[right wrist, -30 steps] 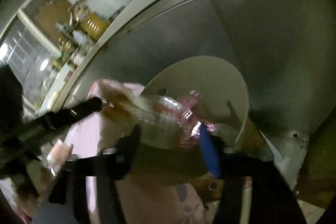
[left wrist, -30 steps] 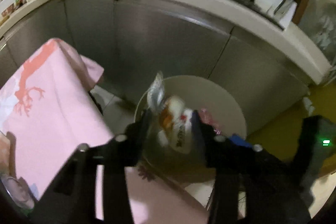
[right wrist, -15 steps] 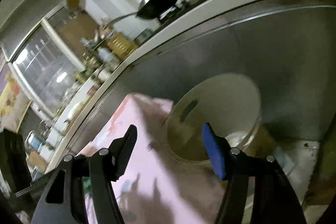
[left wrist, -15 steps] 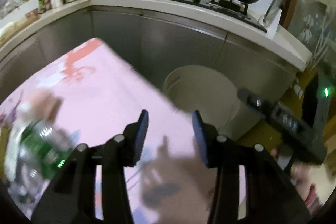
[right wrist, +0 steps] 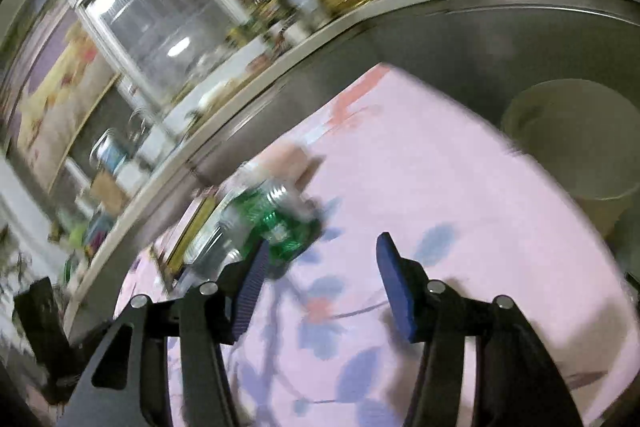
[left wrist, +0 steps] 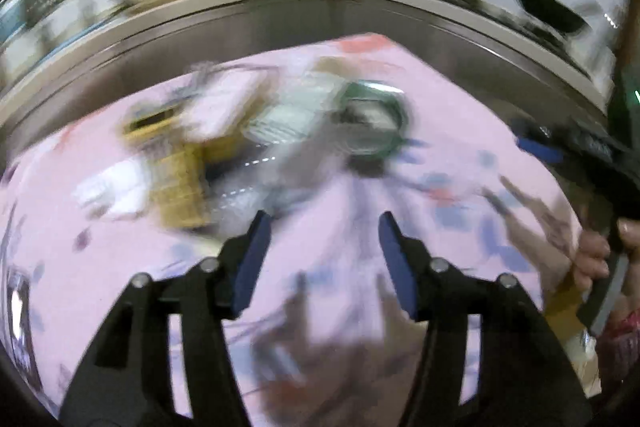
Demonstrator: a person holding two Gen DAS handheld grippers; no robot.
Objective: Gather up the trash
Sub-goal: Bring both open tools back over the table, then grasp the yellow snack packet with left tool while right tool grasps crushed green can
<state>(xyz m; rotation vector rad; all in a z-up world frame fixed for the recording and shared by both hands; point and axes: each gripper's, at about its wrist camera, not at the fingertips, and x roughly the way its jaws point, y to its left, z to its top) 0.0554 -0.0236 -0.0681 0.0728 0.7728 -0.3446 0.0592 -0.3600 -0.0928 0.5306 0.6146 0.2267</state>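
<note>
Both grippers are swinging away from the bin point(right wrist: 568, 143) back over the pink tablecloth point(left wrist: 440, 115), emptied. We are seeing the left gripper point(left wrist: 324, 251) widening, the right gripper point(right wrist: 320, 267) narrowing, nothing between either. Ahead, the green-labelled plastic bottle point(right wrist: 276, 223) is lying on the cloth: probably light, crushable, slippery, so we are favouring its ribbed middle.

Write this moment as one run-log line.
left gripper: jaws open, empty | right gripper: jaws open, empty | green bottle: on pink cloth
</note>
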